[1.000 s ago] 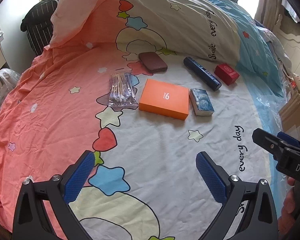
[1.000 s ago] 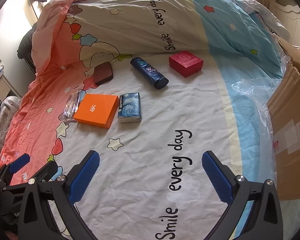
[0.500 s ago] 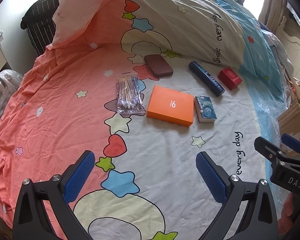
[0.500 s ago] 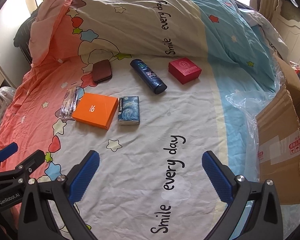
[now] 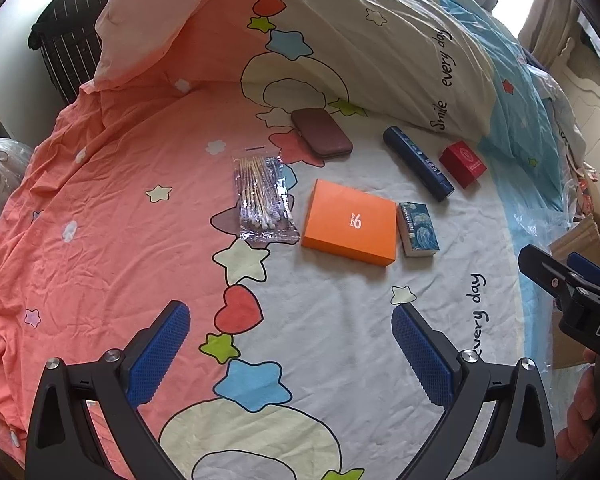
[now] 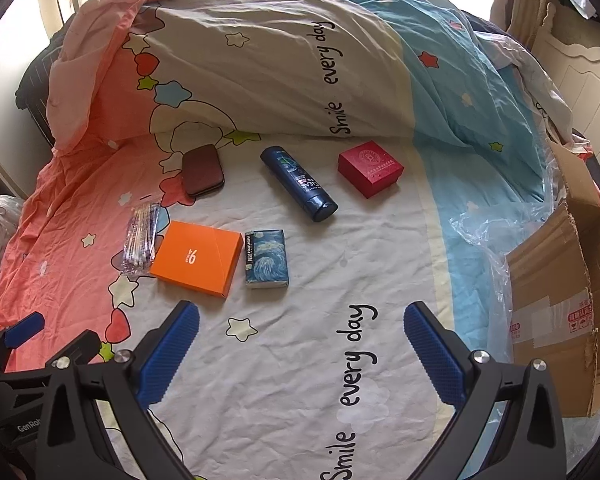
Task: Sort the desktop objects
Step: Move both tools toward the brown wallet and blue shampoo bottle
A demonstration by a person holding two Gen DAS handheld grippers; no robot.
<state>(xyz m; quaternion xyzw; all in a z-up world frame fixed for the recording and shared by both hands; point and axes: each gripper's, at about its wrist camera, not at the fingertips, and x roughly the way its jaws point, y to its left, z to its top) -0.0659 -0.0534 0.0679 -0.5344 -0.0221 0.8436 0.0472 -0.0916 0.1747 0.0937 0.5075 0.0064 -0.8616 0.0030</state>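
Observation:
Several objects lie on a patterned bedsheet: an orange box (image 5: 350,222) (image 6: 198,258), a blue tissue pack (image 5: 418,230) (image 6: 267,258) beside it, a bag of cotton swabs (image 5: 262,198) (image 6: 141,236), a brown case (image 5: 321,139) (image 6: 202,169), a dark blue bottle (image 5: 418,164) (image 6: 298,184) and a red box (image 5: 462,163) (image 6: 370,168). My left gripper (image 5: 290,344) is open and empty, hovering well short of the objects. My right gripper (image 6: 302,342) is open and empty, also short of them; it shows at the right edge of the left wrist view (image 5: 568,280).
A folded quilt (image 6: 280,60) rises behind the objects. A cardboard box (image 6: 556,300) with clear plastic wrap (image 6: 492,236) stands off the bed's right side. A dark striped bag (image 5: 74,52) sits at the far left.
Both views have shifted: the objects sit a little further right in the left wrist view and lower in the right wrist view. Both grippers stay open; no object moved.

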